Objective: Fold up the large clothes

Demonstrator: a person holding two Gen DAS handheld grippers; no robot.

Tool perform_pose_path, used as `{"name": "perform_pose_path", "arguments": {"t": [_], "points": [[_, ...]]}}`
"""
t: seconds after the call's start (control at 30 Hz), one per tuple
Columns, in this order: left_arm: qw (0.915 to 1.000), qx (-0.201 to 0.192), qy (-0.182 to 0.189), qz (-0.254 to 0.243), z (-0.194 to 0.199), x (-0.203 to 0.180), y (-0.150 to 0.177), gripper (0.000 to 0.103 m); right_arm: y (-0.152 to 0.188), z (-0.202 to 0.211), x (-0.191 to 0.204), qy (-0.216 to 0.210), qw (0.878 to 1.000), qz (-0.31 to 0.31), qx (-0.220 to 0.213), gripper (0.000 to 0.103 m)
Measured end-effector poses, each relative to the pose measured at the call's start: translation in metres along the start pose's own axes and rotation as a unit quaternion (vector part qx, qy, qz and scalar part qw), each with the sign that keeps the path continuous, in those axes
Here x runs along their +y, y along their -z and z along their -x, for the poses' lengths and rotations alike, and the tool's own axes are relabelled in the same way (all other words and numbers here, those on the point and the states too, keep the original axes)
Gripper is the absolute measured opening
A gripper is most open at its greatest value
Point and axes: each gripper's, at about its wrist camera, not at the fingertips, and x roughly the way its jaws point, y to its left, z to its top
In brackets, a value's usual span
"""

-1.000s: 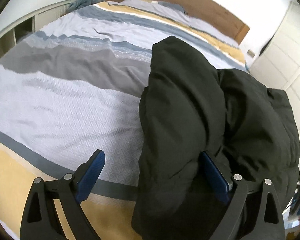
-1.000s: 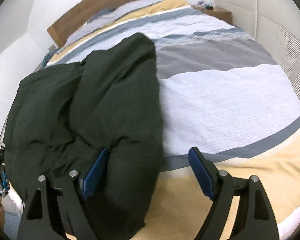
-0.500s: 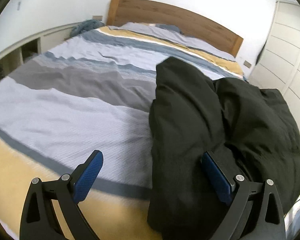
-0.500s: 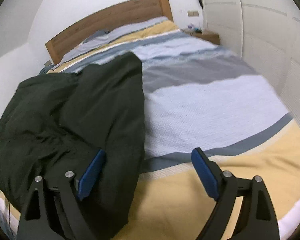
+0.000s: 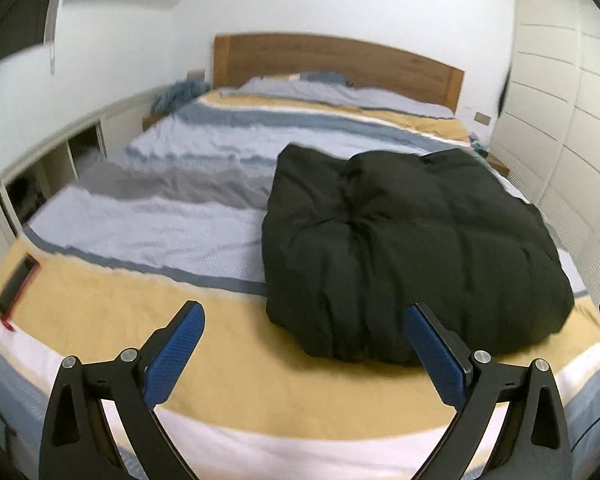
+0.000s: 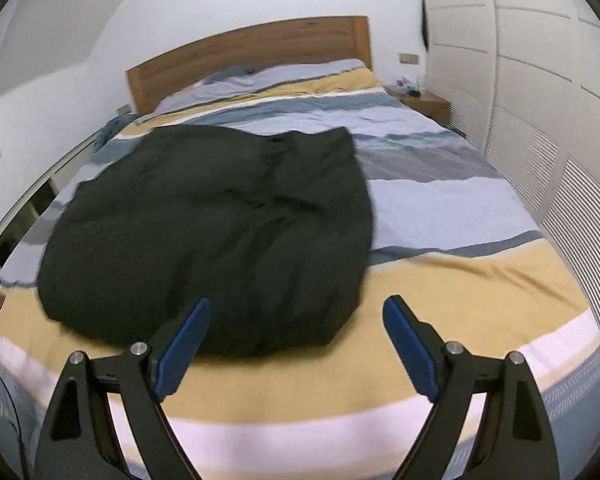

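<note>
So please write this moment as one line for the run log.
stage: fold done, released | garment: black padded jacket folded on bed | left gripper: open, empty | right gripper: open, empty

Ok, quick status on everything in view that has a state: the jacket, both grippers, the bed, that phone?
Black jacket: folded into a puffy bundle, lying on the bed, not held.
Left gripper: jaws open, nothing between them, clear of the jacket.
Right gripper: jaws open, nothing between them.
Bed: made, striped cover spread over it.
Phone: lying flat near the bed's corner.
</note>
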Motion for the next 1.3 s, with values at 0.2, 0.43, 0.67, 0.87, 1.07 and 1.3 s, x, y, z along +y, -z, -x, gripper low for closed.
{"name": "perform_pose_path", "arguments": {"t": [0.2, 0.43, 0.67, 0.87, 1.07, 1.3], "points": [[0.9983, -0.049, -0.006, -0.031, 0.062, -0.034, 0.014, 0.103, 0.012, 0.054, 0.045, -0.013, 0.999, 0.019, -0.036, 0.088], [0.9971, -0.07, 0.001, -0.03, 0.112, -0.052, 0.027, 0.103, 0.017, 0.106, 0.07, -0.01, 0.996, 0.028, -0.079, 0.088], [0.9941, -0.1, -0.013, -0.039, 0.153, -0.07, 0.032, 0.103, 0.03, 0.147, 0.08, -0.003, 0.993, 0.03, -0.112, 0.088], [0.9919, -0.114, -0.017, -0.054, 0.178, -0.088, 0.037, 0.103, 0.046, 0.165, 0.083, 0.006, 0.992, 0.038, -0.123, 0.088], [0.9896, -0.126, -0.027, -0.063, 0.19, -0.099, 0.044, 0.103, 0.056, 0.174, 0.09, 0.007, 0.991, 0.049, -0.127, 0.088], [0.986, -0.146, -0.04, -0.069, 0.197, -0.106, 0.053, 0.103, 0.063, 0.178, 0.095, 0.007, 0.99, 0.055, -0.131, 0.088]]}}
